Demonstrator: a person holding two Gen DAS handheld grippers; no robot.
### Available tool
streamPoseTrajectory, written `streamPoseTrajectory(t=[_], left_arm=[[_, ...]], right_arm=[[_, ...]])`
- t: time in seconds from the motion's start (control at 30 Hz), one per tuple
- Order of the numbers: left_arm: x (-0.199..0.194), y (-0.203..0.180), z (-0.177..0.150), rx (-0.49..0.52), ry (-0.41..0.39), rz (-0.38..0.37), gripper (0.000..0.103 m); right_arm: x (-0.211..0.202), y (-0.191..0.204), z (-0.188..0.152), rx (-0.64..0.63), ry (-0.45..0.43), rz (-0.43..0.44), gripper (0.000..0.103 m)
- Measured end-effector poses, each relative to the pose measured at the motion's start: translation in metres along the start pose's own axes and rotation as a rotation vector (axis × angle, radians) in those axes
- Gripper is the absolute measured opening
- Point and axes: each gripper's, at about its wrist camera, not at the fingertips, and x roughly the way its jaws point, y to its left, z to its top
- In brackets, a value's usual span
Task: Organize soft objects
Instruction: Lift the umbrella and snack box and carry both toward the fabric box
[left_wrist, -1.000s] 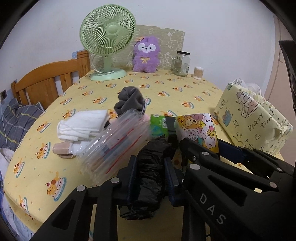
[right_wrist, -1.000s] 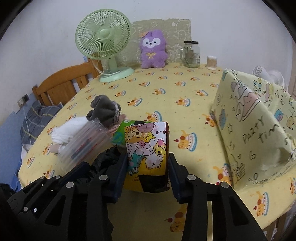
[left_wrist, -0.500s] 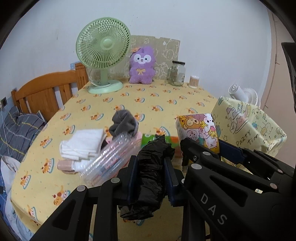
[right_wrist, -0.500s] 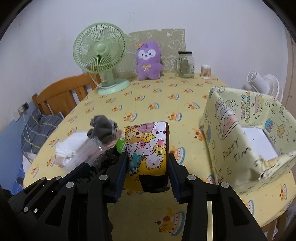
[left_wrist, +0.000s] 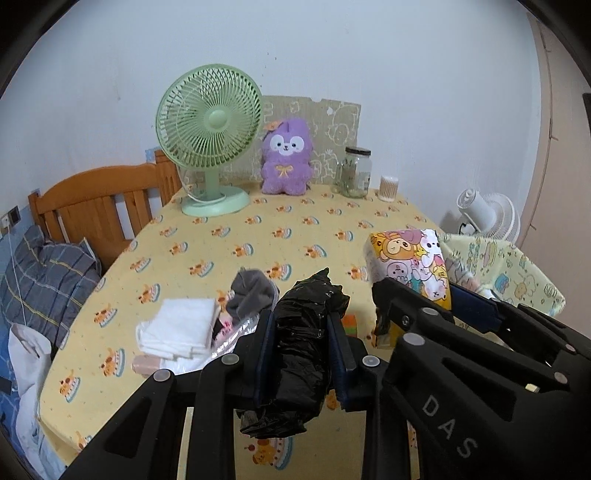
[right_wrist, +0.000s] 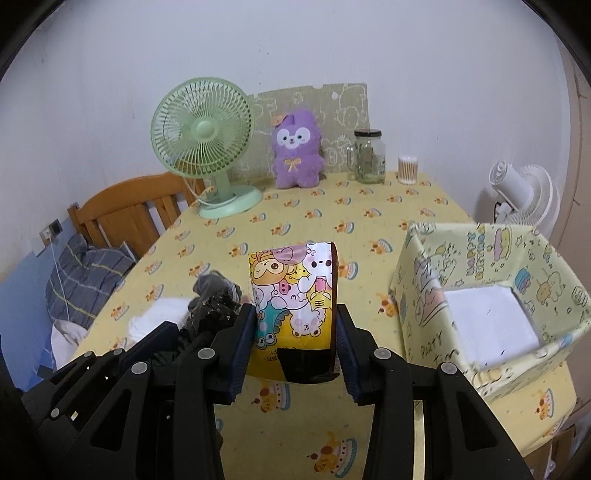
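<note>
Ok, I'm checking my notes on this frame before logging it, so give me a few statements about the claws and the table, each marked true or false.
1. The left claw is shut on a crumpled black plastic bag. True.
2. The right claw holds the purple plush. False: it grips a cartoon-print pack; the purple plush sits at the table's far edge.
3. The patterned box stands open. True.
4. The green fan lies tipped over. False: it stands upright.
5. A folded white cloth lies on the table. True.
</note>
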Motion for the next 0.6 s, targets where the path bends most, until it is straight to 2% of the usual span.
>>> streamPoseTrajectory(t=[0.3,0.6], left_arm=[[-0.01,-0.005,0.018,0.012,-0.034,-0.008,0.028],[-0.016,-0.009,0.034,0.012,-0.061,0.025,0.028]], right_arm=[[-0.013,-0.001,0.019,0.002,-0.035,-0.013,0.046],[-0.022,-0.002,0.036,-0.012,-0.061,-0.007,0.046]])
